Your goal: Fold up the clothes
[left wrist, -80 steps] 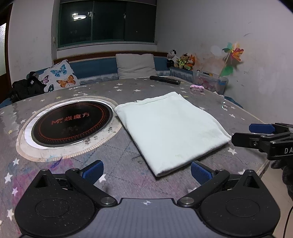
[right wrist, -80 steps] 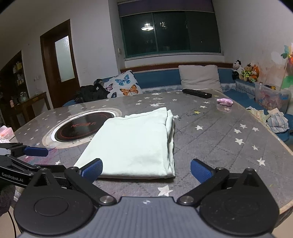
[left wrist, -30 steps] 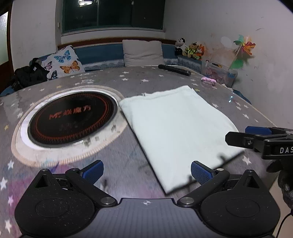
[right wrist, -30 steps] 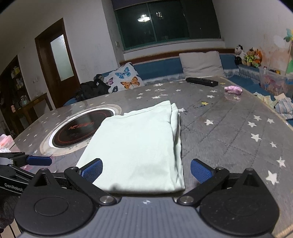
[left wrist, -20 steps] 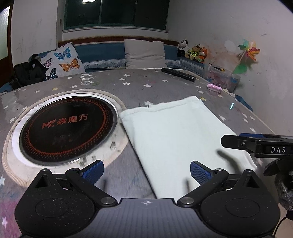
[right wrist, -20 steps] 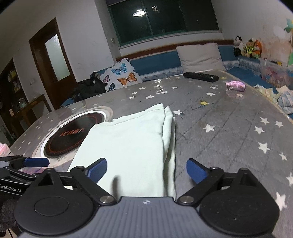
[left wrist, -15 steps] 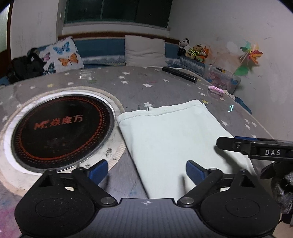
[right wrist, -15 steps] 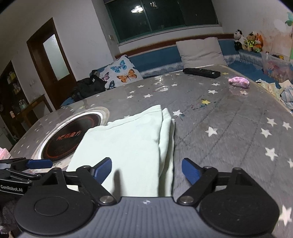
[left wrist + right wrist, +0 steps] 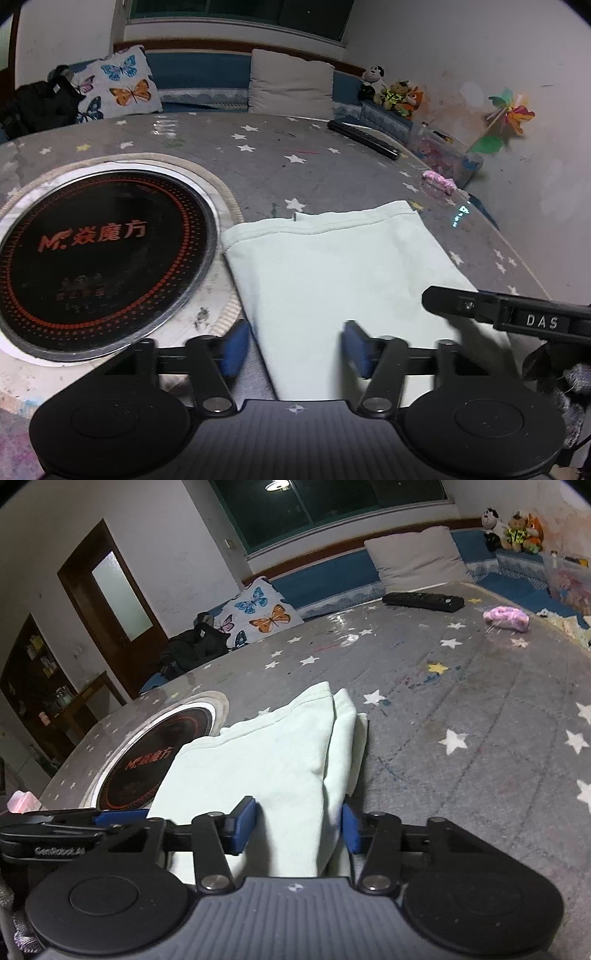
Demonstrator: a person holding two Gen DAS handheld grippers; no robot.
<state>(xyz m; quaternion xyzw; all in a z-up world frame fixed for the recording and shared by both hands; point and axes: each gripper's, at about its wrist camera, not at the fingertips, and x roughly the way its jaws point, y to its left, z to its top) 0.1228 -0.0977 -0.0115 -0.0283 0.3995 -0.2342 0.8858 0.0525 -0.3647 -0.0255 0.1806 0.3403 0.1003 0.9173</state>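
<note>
The left gripper [image 9: 293, 347] is at the near edge of the folded garment [image 9: 332, 266]. Its jaws are open, with one blue pad [image 9: 233, 347] on each side of the near left corner of the cloth, and they are not yet closed on it. The right gripper [image 9: 299, 825] is at the near right corner of the same garment [image 9: 266, 771]. Its jaws are also partly open around the thick folded edge, where several layers lie one on another. The cloth fills most of the gap between the pads, but I cannot tell if they press it.

In the left wrist view the right gripper [image 9: 509, 314] comes in from the right side, low over the near right part of the cloth. In the right wrist view the left gripper [image 9: 74, 821] shows at the left side, beside the cloth edge.

The garment is pale green and lies flat on the grey desk [image 9: 332, 162] with white stars, in the near part of it. Just to the left of the garment, a round black cooktop [image 9: 99, 258] with red letters is set in the desk.

Farther on the desk, a black remote control [image 9: 364, 139] lies at the far right, and a small pink thing [image 9: 439, 181] is near the right edge. Behind the desk there is a blue bench with a butterfly cushion [image 9: 118, 88], a plain cushion [image 9: 291, 86] and some plush toys [image 9: 393, 90].
</note>
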